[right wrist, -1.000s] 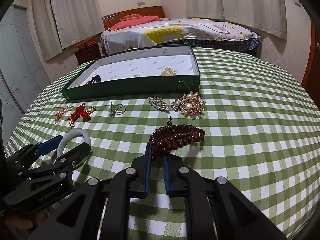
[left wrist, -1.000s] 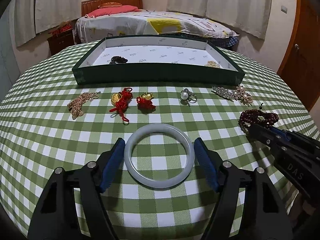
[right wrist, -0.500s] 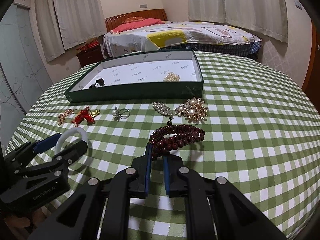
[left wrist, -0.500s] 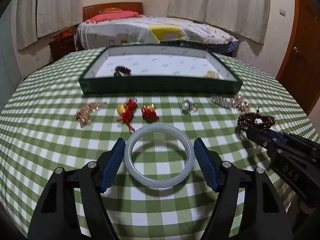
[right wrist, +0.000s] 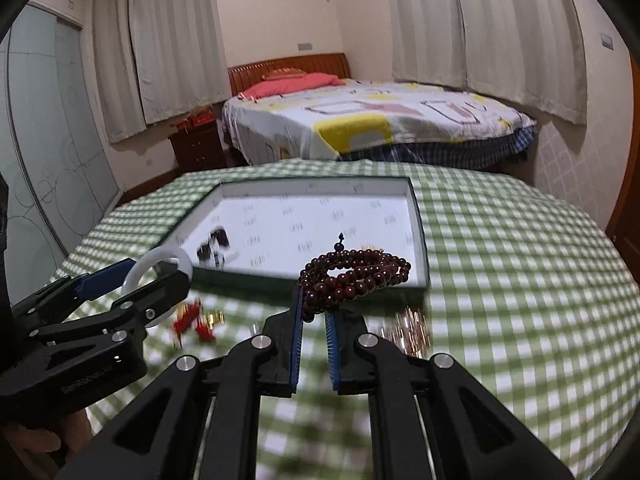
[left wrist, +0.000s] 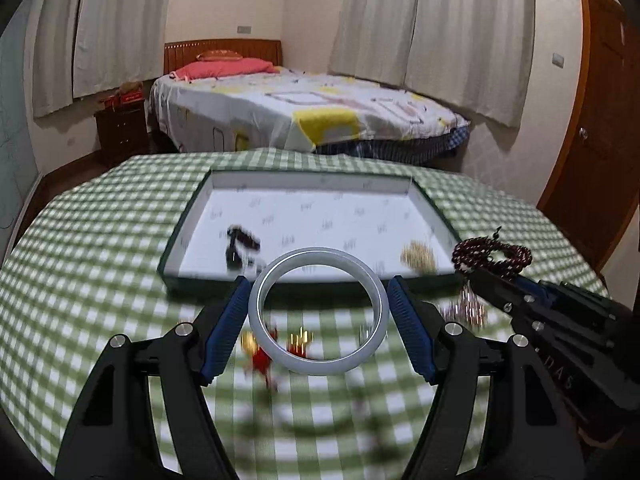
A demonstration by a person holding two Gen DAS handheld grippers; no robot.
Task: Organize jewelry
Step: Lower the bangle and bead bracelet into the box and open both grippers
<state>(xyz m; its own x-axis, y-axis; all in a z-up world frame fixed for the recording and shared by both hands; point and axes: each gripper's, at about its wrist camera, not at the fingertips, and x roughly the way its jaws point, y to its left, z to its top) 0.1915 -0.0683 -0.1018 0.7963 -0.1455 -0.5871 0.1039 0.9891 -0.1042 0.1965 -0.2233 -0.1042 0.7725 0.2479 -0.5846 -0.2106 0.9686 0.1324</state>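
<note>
Left gripper clamps bangle, right pinches beads; both lifted toward tray at 12 o'clock.

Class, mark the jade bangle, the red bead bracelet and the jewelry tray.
jade bangle (left wrist: 378, 308): left wrist view, right side of ring.
red bead bracelet (right wrist: 356, 276): right wrist view, bead coil.
jewelry tray (right wrist: 418, 220): right wrist view, right wall.
</note>
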